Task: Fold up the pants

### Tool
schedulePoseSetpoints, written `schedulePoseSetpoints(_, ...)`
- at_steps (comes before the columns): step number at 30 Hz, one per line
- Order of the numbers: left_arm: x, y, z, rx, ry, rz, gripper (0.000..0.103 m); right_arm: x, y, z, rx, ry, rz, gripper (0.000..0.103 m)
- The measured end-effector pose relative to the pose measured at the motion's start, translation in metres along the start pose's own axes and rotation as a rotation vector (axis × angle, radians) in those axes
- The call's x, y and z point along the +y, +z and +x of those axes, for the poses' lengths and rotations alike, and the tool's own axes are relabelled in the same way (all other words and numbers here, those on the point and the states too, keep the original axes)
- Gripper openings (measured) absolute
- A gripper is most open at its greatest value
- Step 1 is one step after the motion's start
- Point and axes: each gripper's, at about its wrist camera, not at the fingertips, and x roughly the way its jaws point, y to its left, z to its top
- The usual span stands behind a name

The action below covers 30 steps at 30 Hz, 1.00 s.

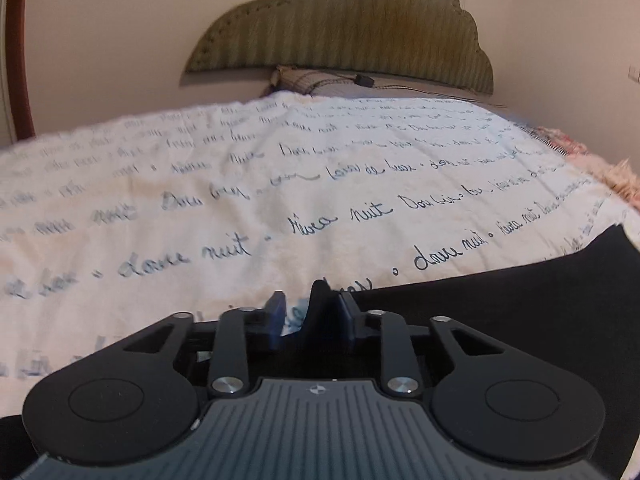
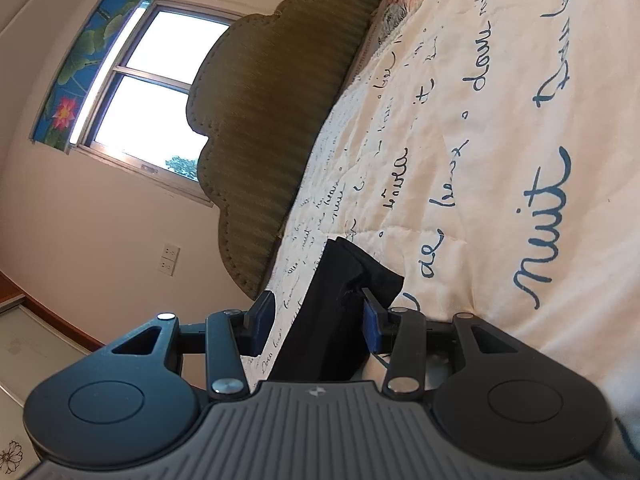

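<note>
The black pants (image 1: pixel 520 312) lie on the cream blanket (image 1: pixel 280 184) at the lower right of the left wrist view. My left gripper (image 1: pixel 306 300) sits at their left edge. Its jaws stand apart, with blanket showing in the gap and a bit of black cloth against the right finger. In the right wrist view, which is rolled on its side, a fold of the pants (image 2: pixel 332 280) stands between the fingers of my right gripper (image 2: pixel 316 308). The cloth lies against the right blue pad (image 2: pixel 370 322). The left pad is clear of it, with blanket showing between.
The blanket with blue script covers a bed, whose olive scalloped headboard (image 1: pixel 344 28) stands against the far wall. A pillow (image 1: pixel 320 82) and a dark cable lie at its foot. A window (image 2: pixel 144 80) and wall sockets (image 2: pixel 169 260) are beside the headboard.
</note>
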Motion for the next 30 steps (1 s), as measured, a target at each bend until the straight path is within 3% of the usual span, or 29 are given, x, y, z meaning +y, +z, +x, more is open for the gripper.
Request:
schedulePoseSetpoints(2, -0.001, -0.002, -0.027, -0.024, 0.044, 0.013, 0.044, 0.013, 0.006, -0.008, -0.046, -0.052, 0.03, 0.05)
schedulePoseSetpoints(4, 0.003, -0.006, -0.058, -0.046, 0.098, 0.016, 0.062, 0.03, 0.011, -0.013, -0.077, -0.022, 0.001, 0.066)
schedulePoseSetpoints(5, 0.008, -0.009, -0.073, -0.055, 0.136, 0.005, 0.069, 0.041, 0.013, -0.008, -0.054, 0.001, -0.024, 0.076)
schedulePoseSetpoints(6, 0.015, -0.013, -0.089, -0.071, 0.18, -0.019, 0.075, 0.051, 0.014, -0.001, -0.012, 0.016, -0.047, 0.08)
schedulePoseSetpoints(9, 0.047, -0.027, -0.137, -0.114, 0.288, -0.175, 0.075, 0.076, 0.006, 0.027, 0.105, 0.056, -0.13, 0.08)
schedulePoseSetpoints(12, 0.088, -0.054, -0.176, -0.132, 0.348, -0.429, 0.076, 0.084, -0.011, 0.058, 0.22, 0.038, -0.18, 0.08)
schedulePoseSetpoints(15, 0.122, -0.089, -0.199, -0.086, 0.355, -0.644, 0.075, 0.072, -0.029, 0.083, 0.302, -0.036, -0.201, 0.079)
schedulePoseSetpoints(17, 0.136, -0.107, -0.209, -0.077, 0.372, -0.724, 0.075, 0.069, -0.039, 0.084, 0.285, -0.015, -0.303, 0.078)
schedulePoseSetpoints(20, 0.154, -0.123, -0.211, -0.073, 0.304, -0.838, 0.075, 0.072, -0.055, 0.078, 0.244, -0.005, -0.425, 0.079)
schedulePoseSetpoints(23, 0.161, -0.121, -0.202, -0.061, 0.243, -0.835, 0.079, 0.076, -0.058, 0.078, 0.24, -0.018, -0.448, 0.079)
schedulePoseSetpoints(27, 0.161, -0.119, -0.186, -0.046, 0.154, -0.842, 0.098, 0.073, -0.055, 0.074, 0.232, 0.007, -0.422, 0.079)
schedulePoseSetpoints(29, 0.16, -0.115, -0.182, -0.053, 0.132, -0.854, 0.085, 0.073, -0.055, 0.073, 0.229, 0.008, -0.421, 0.079)
schedulePoseSetpoints(30, 0.155, -0.111, -0.183, -0.047, 0.178, -0.825, 0.057, 0.074, -0.055, 0.073, 0.229, 0.006, -0.425, 0.079)
